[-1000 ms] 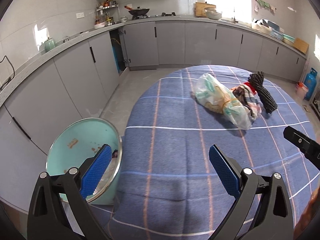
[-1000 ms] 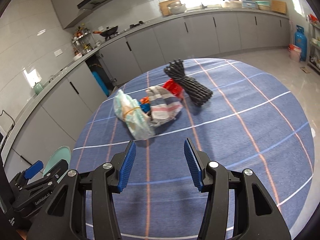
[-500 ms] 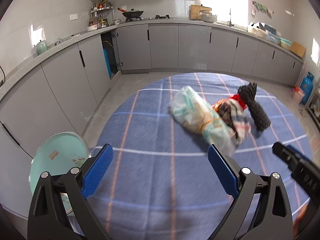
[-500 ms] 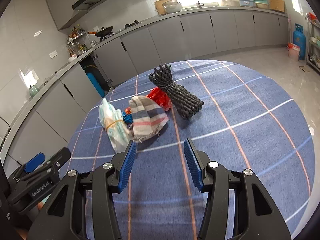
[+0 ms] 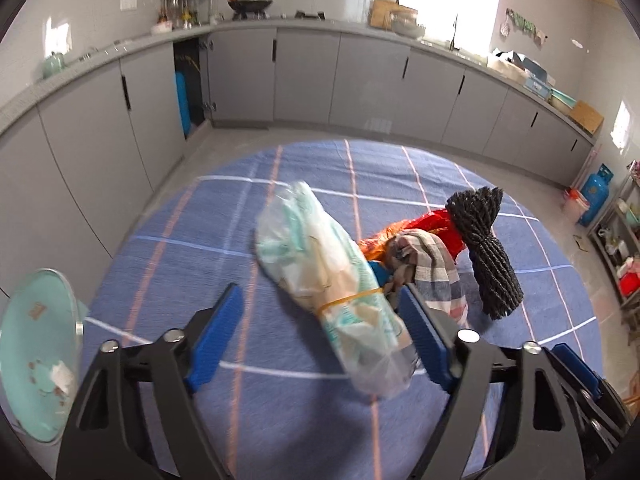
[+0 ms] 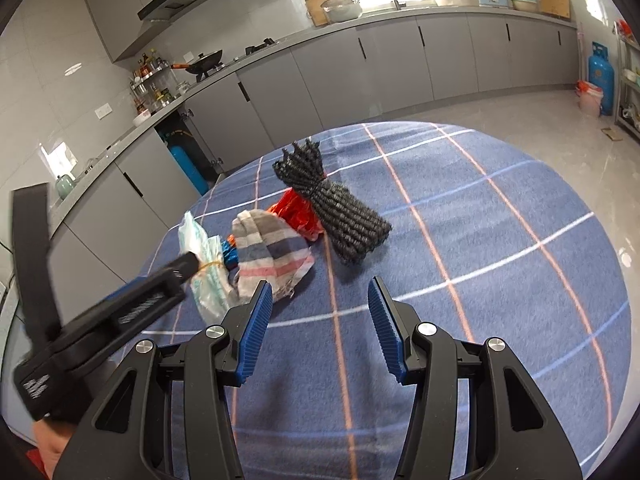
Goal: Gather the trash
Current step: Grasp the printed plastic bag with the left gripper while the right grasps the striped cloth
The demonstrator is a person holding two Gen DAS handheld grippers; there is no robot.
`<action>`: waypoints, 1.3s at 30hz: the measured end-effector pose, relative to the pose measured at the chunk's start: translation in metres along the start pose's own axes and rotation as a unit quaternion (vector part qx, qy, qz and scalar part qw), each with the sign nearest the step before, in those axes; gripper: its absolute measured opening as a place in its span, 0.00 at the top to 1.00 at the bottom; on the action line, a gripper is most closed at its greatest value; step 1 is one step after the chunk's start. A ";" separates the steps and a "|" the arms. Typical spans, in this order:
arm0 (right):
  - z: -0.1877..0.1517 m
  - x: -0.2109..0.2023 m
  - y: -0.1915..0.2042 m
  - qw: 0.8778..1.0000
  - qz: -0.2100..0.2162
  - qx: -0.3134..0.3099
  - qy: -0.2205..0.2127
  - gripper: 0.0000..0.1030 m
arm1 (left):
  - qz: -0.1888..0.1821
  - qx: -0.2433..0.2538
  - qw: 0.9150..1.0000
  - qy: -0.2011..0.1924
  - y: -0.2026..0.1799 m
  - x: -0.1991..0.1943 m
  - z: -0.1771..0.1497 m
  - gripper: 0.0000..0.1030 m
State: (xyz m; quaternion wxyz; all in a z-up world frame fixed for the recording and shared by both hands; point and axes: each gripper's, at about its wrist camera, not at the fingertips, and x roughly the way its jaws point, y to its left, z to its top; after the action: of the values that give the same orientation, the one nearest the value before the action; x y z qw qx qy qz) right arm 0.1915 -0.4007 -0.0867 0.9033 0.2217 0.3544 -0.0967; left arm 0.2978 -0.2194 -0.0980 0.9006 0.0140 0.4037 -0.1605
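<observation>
Worktop cloth (image 5: 304,420): blue, with white and orange grid lines. Plastic bag (image 5: 320,280): translucent, pale green print, yellow rubber band. Rag (image 6: 272,248): grey, blue and pink stripes. Wrapper (image 6: 296,212): red. Rope bundle (image 6: 340,208): black. Bin (image 5: 36,352): mint green. Gripper pads (image 6: 256,328): blue.

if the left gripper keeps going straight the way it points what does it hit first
Most likely the clear plastic bag, already between the closing jaws of the left gripper; whether the pads touch it is unclear.
</observation>
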 end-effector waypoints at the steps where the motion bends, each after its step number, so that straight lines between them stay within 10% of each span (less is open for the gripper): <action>1: 0.002 0.002 0.000 1.000 0.001 -0.001 0.001 0.51 | -0.001 -0.002 1.000 0.010 -0.001 0.007 0.000 0.32; 5: 0.010 0.010 0.002 1.000 0.004 -0.004 0.005 0.51 | -0.032 -0.009 0.999 0.030 0.002 0.025 -0.001 0.62; 9: 0.021 0.024 0.016 1.000 0.016 -0.022 0.013 0.51 | -0.042 0.007 0.999 0.019 0.010 0.013 -0.005 0.72; 19: 0.023 0.095 0.047 0.996 -0.002 -0.045 0.074 0.44 | -0.027 0.032 0.999 -0.011 0.053 -0.043 -0.024 0.72; 23: 0.014 0.103 0.041 0.994 -0.001 -0.033 0.101 0.93 | -0.024 0.024 0.999 -0.013 0.062 -0.053 -0.027 0.72; 39: -0.018 -0.022 0.065 0.998 0.019 -0.062 -0.007 0.96 | -0.016 0.023 0.999 -0.034 0.078 -0.105 -0.047 0.72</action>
State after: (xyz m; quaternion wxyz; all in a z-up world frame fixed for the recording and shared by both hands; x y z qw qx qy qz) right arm 0.1860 -0.3342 -0.0618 0.9194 0.1711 0.3493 -0.0587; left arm 0.2218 -0.1086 -0.0612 0.9105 0.0227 0.3695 -0.1842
